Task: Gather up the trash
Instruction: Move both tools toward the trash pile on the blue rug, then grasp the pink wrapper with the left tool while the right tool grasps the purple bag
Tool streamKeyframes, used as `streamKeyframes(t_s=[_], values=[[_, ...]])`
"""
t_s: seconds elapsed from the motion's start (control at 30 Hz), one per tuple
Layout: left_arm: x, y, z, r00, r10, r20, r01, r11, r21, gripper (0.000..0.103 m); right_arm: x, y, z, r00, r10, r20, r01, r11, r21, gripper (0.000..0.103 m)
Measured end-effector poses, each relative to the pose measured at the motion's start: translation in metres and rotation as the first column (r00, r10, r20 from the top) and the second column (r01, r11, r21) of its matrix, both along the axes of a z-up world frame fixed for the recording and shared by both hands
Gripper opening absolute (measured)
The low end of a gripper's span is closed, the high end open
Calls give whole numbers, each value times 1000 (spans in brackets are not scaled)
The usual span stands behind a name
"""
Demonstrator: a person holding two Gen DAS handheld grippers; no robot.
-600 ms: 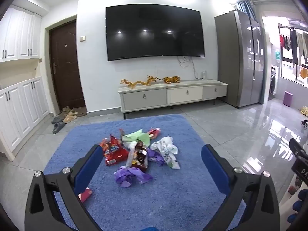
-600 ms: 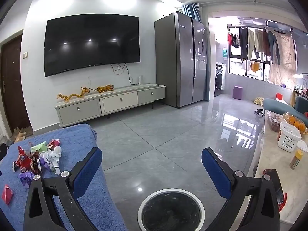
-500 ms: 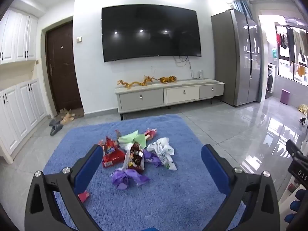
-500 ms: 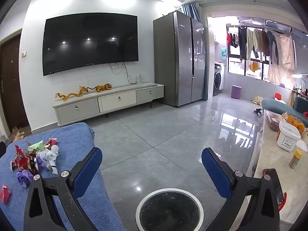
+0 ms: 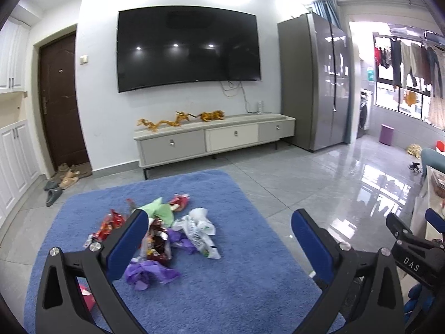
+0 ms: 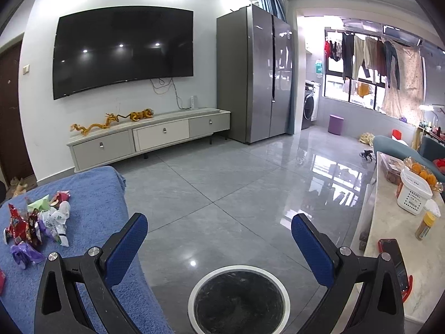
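Two blue-padded black grippers, left (image 5: pixel 219 239) and right (image 6: pixel 219 239), both wide open and empty: left faces crumpled wrapper pile (image 5: pixel 164 233) on blue rug (image 5: pixel 236 286); right overhangs round white-rimmed bin (image 6: pixel 239 300), presumably its destination.

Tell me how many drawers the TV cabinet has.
3, in a row along the TV cabinet front: left drawer, lighter middle drawer, and right drawer. Each has one small handle. None looks hidden.
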State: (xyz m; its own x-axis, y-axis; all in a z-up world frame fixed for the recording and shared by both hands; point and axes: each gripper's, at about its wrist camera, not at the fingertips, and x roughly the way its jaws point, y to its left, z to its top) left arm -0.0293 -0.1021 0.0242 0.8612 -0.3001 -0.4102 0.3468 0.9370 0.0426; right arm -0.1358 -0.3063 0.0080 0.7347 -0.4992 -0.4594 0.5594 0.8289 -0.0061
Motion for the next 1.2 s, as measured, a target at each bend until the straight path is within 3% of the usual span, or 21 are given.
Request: streamKeyframes(t_s=[0.13,0.33,0.37,0.4,0.47,0.67,0.87,1.0,1.2], values=[[4,-5,-6,1000,-20,-12,20,1000,-1,103,2,-6,1,999,-28,-44,29,999,22,103],[8,-2,-11,999,-40,-20,40,999,-12,103,8,-10,-3,999,-36,-16,36,999,17,103],[8,-1,-11,999,-44,-20,43,999,-15,103,9,-10,-4,999,-36,6,36,999,1,103],[8,0,-12,999,-48,-21,47,999,-18,103,4,-11,-2,999,-31,26,33,996,-79,103],[9,1,-12,998,-54,-26,53,998,-18,103,6,-11,-2,1000,-26,10,26,996,-89,103],[16,6,-20,997,-60,-58,59,998,-13,103,20,-5,-14,1000,16,-4,-16,998,54,103],[25,33,-32,997,-20,-73,19,1000,-5,103,35,14,-16,989,129,-74,-122,988,98,103],[37,73,-45,993,53,-105,-53,999,4,103,48,37,-20,964,255,-76,-244,961,130,103],[45,152,-74,964,199,-177,-195,980,41,103,82,86,-29,879,463,-115,-437,878,193,101]])
